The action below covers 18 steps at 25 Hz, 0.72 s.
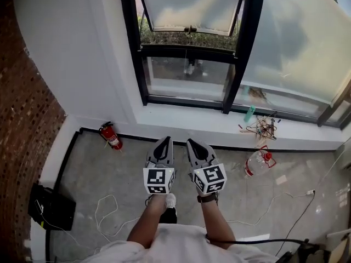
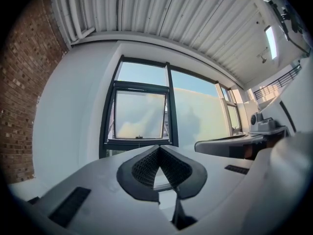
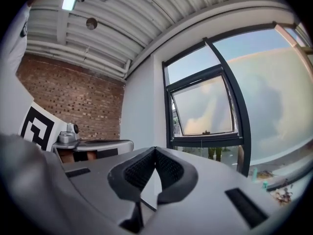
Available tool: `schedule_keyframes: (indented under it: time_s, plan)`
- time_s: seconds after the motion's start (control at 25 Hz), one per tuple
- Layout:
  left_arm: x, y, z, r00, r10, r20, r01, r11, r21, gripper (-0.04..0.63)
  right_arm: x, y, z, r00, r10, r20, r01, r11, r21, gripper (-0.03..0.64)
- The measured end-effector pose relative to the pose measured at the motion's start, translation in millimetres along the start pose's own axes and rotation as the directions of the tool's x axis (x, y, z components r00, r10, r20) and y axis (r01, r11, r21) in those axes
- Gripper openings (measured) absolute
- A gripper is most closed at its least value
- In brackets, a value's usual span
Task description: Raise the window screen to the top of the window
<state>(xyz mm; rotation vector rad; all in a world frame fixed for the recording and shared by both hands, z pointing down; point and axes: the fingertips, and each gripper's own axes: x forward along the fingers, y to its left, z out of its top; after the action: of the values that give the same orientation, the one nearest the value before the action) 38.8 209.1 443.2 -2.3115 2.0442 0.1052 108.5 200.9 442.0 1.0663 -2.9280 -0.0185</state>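
Observation:
The black-framed window (image 1: 189, 48) is ahead of me, above a white sill. Its frosted sash (image 1: 189, 7) is tilted outward. Under the sash runs a dark horizontal bar (image 1: 189, 50) with a thin cord hanging from it, and a greyish lower panel (image 1: 186, 78) sits below that. Both grippers are held side by side over the floor, well short of the window. My left gripper (image 1: 163, 142) is shut and empty, and so is my right gripper (image 1: 192, 143). The left gripper view shows the window (image 2: 139, 114) beyond the closed tips (image 2: 159, 149). The right gripper view shows the window (image 3: 203, 111) beyond the tips (image 3: 155, 150).
A red fire extinguisher (image 1: 111, 136) lies by the wall at the left. A clear plastic jug (image 1: 259, 162) stands on the floor at the right, with wire hangers and clutter (image 1: 264, 127) on the sill above it. A black box (image 1: 52, 207) and white cables (image 1: 104, 212) are on the floor beside the brick wall (image 1: 22, 125).

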Motion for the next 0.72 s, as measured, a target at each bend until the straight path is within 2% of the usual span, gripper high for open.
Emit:
schedule_keyframes:
  time_s: [0.24,0.4,0.48,0.64,0.72]
  plan:
    - [109.3,63.8,16.7,0.998,-0.028,0.049,0.029,0.999,-0.015,0.0,106.5,-50.2,33.1,0.997,-0.054,0.055,0.059,0.994,-0.087,0.002]
    - [161.2,102.5,13.3,0.997,-0.036,0.068,0.038,0.999,-0.019,0.0,166.0,-74.5,33.4,0.997,-0.058,0.056,0.064,0.992,-0.112,0.002]
    - [179.2,123.3,-0.8,0.998,-0.024,0.049,0.026,0.999,-0.04,0.0,189.6,-82.2,24.8,0.998,-0.054,0.043,0.059,0.992,-0.113,0.002]
    - [220.1,158.8,-28.1,1.0,-0.011,-0.02,0.007,0.987,-0.159,0.0,228.5,-107.5,11.9,0.998,-0.06,0.017,0.062,0.994,-0.086,0.002]
    - [243.7,170.7,-28.1,1.0,-0.001,-0.019,-0.002,0.988,-0.154,0.0,248.0,-123.0,13.5,0.999,-0.043,0.026,0.045,0.995,-0.085,0.002]
